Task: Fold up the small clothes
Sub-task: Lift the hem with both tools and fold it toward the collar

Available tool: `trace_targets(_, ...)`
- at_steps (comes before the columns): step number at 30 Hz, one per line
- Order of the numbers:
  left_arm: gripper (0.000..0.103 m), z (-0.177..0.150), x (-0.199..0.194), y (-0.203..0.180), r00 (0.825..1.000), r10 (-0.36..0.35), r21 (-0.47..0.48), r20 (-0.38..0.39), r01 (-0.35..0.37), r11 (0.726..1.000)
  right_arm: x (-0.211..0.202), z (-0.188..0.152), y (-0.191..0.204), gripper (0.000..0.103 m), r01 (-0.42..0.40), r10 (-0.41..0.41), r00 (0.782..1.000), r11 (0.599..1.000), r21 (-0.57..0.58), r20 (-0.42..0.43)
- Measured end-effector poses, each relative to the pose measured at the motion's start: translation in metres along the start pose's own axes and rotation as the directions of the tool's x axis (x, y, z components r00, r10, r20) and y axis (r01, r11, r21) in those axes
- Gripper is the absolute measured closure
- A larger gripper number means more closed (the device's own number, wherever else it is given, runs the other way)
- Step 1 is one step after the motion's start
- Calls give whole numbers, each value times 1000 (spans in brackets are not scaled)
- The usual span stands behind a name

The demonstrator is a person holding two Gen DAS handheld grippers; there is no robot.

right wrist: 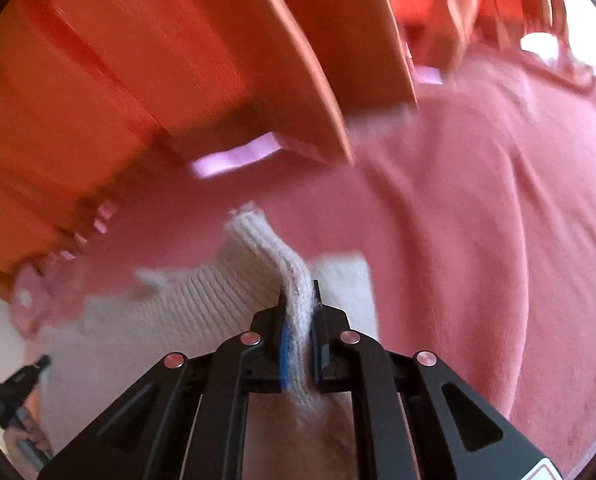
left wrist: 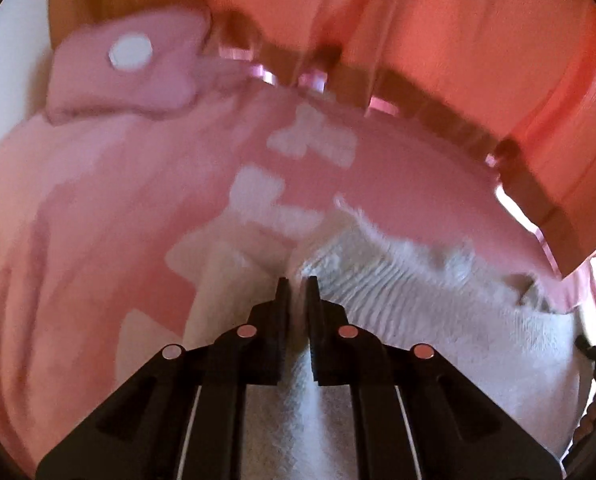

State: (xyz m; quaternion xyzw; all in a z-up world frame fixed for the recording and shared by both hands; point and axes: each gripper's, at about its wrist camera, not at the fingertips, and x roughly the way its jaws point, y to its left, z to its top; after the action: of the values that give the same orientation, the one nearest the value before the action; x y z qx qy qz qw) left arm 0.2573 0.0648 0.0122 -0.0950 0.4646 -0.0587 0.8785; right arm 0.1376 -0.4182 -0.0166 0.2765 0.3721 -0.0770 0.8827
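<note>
The left gripper (left wrist: 297,280) and the right gripper (right wrist: 299,294), both angled downward, each pinch a fold of the white knit garment (right wrist: 226,292) between nearly closed fingers. The garment lies on a pink cloth (right wrist: 477,208) below orange curtains (right wrist: 98,80).

- No legible words, brands or numbers show in either view.
- The black two-finger right gripper (right wrist: 298,300) carries a white label with a red outline (right wrist: 543,472) at its lower right corner — cut off by the frame edge, it cannot be read.
</note>
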Motion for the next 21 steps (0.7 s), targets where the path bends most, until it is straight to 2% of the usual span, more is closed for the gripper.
trace_targets(2, 85, 1, -7, -2, 1000, 22, -11, 19, -22, 1000, -13, -1, 8, 94, 27, -25, 998, 999, -27, 59)
trace_targets(3, 79, 2, -14, -3, 999, 18, -17, 32, -18, 1000, -27, 0, 15, 86, 29, -24, 993, 999, -35, 115)
trace_targets(4, 64, 4, -26, -7, 998, 17, -26, 60, -15, 1000, -44, -1, 21, 84, 27, -20, 984, 999, -37, 178)
trace_targets(5, 51, 4, -41, -11, 995, 14, -28, 103, -11, 1000, -64, -3, 32, 84, -20, 35, 971, 998, -65, 236)
trace_targets(6, 49, 2, -57, -17, 989, -10, -18, 146, 13, 1000, -77, -8, 49, 84, -110, 141, 959, 985, -135, 248)
trace_targets(8, 45, -7, -79, -32, 979, -107, 28, 174, 104, 994, -79, -27, 89, 84, -243, 292, 944, 932, -269, 157)
trace_targets(9, 44, -18, -86, -43, 969, -198, 80, 146, 188, 979, -73, -36, 104, 84, -287, 329, 940, 906, -309, 91)
trace_targets(10, 43, -27, -87, -54, 960, -260, 126, 101, 247, 961, -60, -57, 130, 84, -371, 378, 924, 854, -366, -56)
trace_targets(11, 43, -42, -83, -73, 952, -305, 203, 11, 297, 933, -50, -74, 150, 84, -416, 385, 909, 813, -407, -161)
trace_targets(12, 43, -51, -79, -85, 957, -289, 255, -38, 289, 923, -43, -87, 162, 84, -430, 365, 903, 784, -447, -228)
trace_targets(13, 43, -61, -71, -96, 969, -237, 318, -75, 249, 915, -37, -102, 175, 85, -430, 323, 901, 748, -505, -289)
trace_targets(14, 43, -71, -62, -102, 983, -162, 373, -89, 184, 909, -28, -117, 181, 87, -399, 249, 912, 718, -570, -326)
trace_targets(15, 43, -75, -55, -102, 989, -109, 397, -97, 139, 907, -22, -122, 179, 93, -365, 193, 923, 711, -601, -333)
trace_targets(16, 42, -78, -49, -98, 992, -64, 405, -106, 102, 908, -21, -121, 173, 99, -362, 187, 923, 719, -593, -337)
trace_targets(17, 42, -78, -46, -88, 992, -59, 394, -112, 99, 914, -21, -107, 155, 99, -377, 208, 913, 760, -530, -350)
trace_targets(18, 42, -73, -48, -77, 992, -70, 369, -105, 104, 923, -23, -92, 135, 100, -351, 209, 922, 809, -472, -327)
trace_targets(20, 42, -65, -53, -56, 998, -2, 330, -60, 21, 944, -27, -67, 92, 103, -237, 146, 957, 891, -388, -250)
trace_targets(21, 43, -60, -53, -43, 997, 69, 308, -27, -57, 950, -29, -56, 71, 103, -156, 88, 975, 926, -345, -205)
